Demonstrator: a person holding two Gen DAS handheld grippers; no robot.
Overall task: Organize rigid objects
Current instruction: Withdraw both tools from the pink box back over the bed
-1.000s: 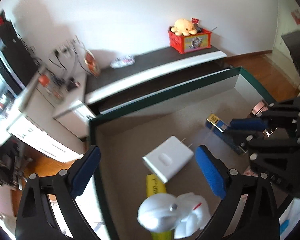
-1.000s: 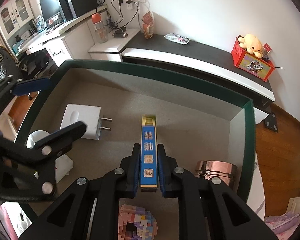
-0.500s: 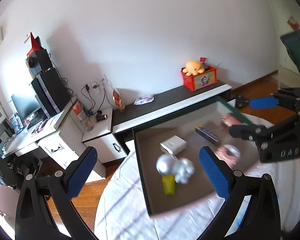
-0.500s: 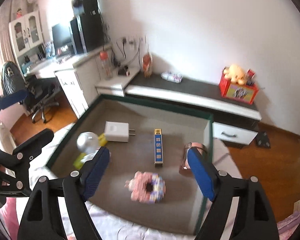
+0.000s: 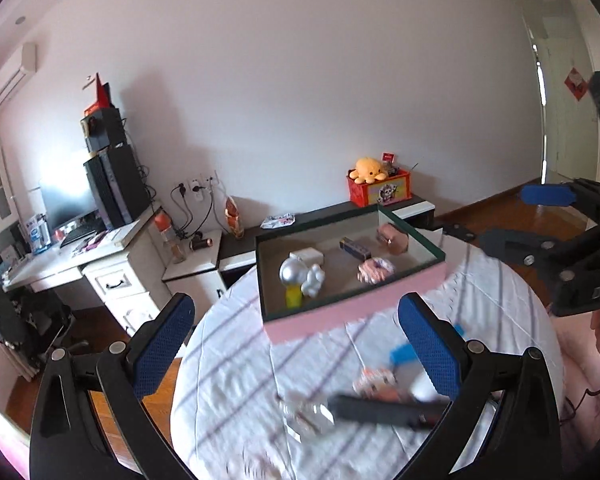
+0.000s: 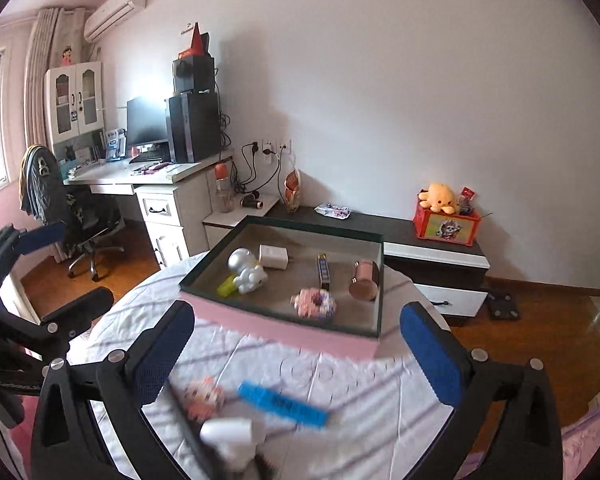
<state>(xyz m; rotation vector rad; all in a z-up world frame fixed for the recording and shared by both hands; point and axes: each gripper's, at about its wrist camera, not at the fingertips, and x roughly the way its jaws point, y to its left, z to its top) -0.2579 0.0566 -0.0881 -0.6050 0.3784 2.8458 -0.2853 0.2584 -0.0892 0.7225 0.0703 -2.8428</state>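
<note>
A pink box (image 6: 284, 330) with a dark green rim stands on the round table (image 6: 380, 392). In it lie a silver-and-white astronaut figure (image 6: 246, 270), a white charger (image 6: 273, 256), a blue-and-gold stick (image 6: 323, 270), a pink block ring (image 6: 314, 302) and a copper cylinder (image 6: 365, 280). The box also shows in the left wrist view (image 5: 352, 312). My left gripper (image 5: 296, 344) and right gripper (image 6: 296, 348) are both open and empty, held back above the near part of the table.
Blurred loose things lie on the near cloth: a blue bar (image 6: 282, 404), a small pink figure (image 6: 204, 400), a white object (image 6: 230, 436), a black bar (image 5: 384, 410). Behind the table stand a low cabinet (image 6: 428, 248), a desk (image 6: 148, 184) and a chair (image 6: 60, 208).
The right gripper let go of the blue-and-gold stick, which now lies in the box. Both grippers pulled up and back from the box and stand wide open.
</note>
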